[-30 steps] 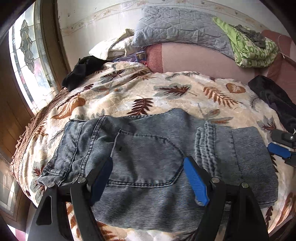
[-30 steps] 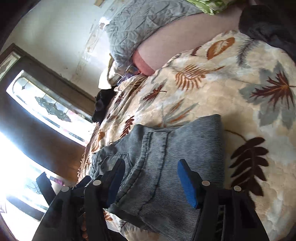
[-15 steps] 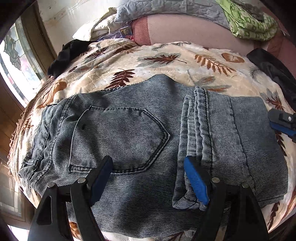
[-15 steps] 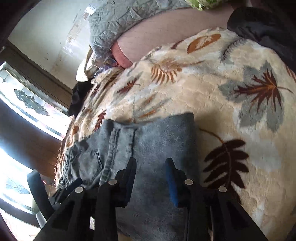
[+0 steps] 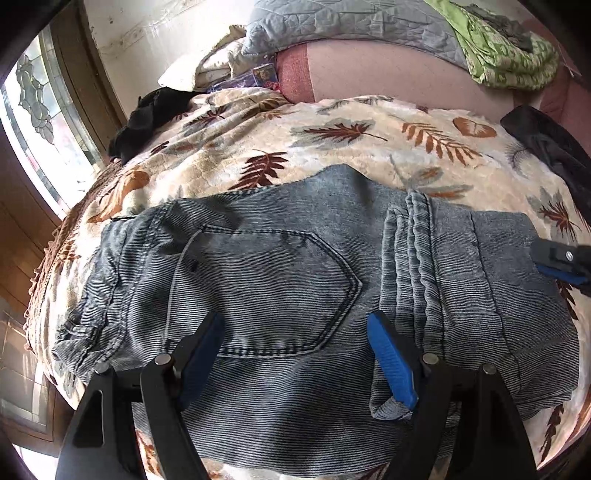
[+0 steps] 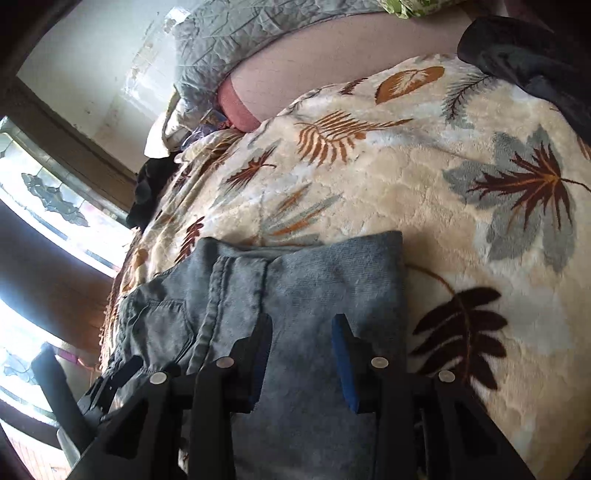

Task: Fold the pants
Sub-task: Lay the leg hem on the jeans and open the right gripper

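Grey-blue denim pants (image 5: 280,295) lie folded on the leaf-print blanket (image 5: 332,147), back pocket up, with the leg hems stacked on the right half. My left gripper (image 5: 295,354) is open above the near edge of the pants, holding nothing. My right gripper (image 6: 301,354) is over the right end of the pants (image 6: 314,295), jaws partly open with a narrow gap and nothing between them. Its tip shows at the right edge of the left wrist view (image 5: 561,262).
A black garment (image 5: 147,118) lies at the blanket's far left, another dark garment (image 5: 550,151) at the far right. Grey quilt (image 5: 351,22), green cloth (image 5: 509,55) and a pink bolster (image 5: 388,74) are at the back. A window (image 5: 33,110) is on the left.
My right gripper's jaws have narrowed from wide open to a small gap and it has moved in over the pants' right end. My left gripper dipped toward the pants, then pulled back slightly.
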A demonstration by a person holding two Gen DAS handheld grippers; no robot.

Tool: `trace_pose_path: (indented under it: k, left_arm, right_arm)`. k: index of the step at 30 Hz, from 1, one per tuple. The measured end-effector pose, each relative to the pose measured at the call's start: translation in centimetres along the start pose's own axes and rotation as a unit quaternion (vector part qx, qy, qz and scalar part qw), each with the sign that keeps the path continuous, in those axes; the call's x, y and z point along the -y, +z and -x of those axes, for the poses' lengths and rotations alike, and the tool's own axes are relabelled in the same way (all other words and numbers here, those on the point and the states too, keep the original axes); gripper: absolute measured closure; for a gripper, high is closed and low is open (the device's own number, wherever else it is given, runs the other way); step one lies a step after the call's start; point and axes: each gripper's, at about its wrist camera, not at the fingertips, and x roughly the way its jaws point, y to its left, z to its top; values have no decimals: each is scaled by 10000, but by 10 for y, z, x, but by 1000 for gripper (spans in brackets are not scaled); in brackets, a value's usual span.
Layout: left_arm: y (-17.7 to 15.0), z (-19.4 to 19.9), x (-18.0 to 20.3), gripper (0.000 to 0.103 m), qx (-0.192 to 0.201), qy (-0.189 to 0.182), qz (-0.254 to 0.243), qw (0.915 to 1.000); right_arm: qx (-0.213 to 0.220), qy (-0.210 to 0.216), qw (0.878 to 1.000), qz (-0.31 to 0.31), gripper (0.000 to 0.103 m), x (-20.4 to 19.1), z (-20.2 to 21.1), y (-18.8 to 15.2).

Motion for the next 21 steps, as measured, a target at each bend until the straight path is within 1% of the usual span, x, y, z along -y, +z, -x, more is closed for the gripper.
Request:
trace_pose_path:
  k: [3,5,6,7,8,9,10,11,12,14,17,21]
  left_arm:
    - [0,15,-11,23,262,83,121,9995]
    - [1,26,-18,23,444,191,184,9987]
    - [1,31,-22,23,518,185,231,9982]
    - [1,36,-26,23,596,179,272,9977]
    - [1,40,-29,23,666,202,295,9971]
    - [1,44,-32,23,720,231,307,9967]
    - [1,48,-35,23,767,247,331,9962]
    - [0,52,-39,23,818,246,369,9957]
    - [0,55,-42,23,862,239,415,9951]
    - [0,61,-48,23,929,252,490,9942]
    - [-3,65,-58,23,1003,333,597,9926]
    - [-6,66,-70,23,967,297,743,9921]
  right_arm:
    - [3,201,9995,260,66,-17,17,-25]
    - [-96,230,9993,289,66,-23,21,-44]
    - [-199,230,9991,296,66,-25,20,-54]
    - [-353,174,9986,360,66,-28,16,-64]
    - [-540,26,9973,490,66,-31,9,-73]
    - [-613,-162,9958,666,65,-35,3,-80]
    - [-497,-296,9945,870,66,-41,4,-84]
    - [-495,-366,9931,1002,66,-47,6,-85]
    - [-482,-287,9930,1035,66,-51,9,-85]
    - [-322,25,9949,958,66,-54,19,-85]
    - [-73,201,9939,1080,66,-65,29,-86]
    - [75,397,9910,1274,66,-82,36,-88]
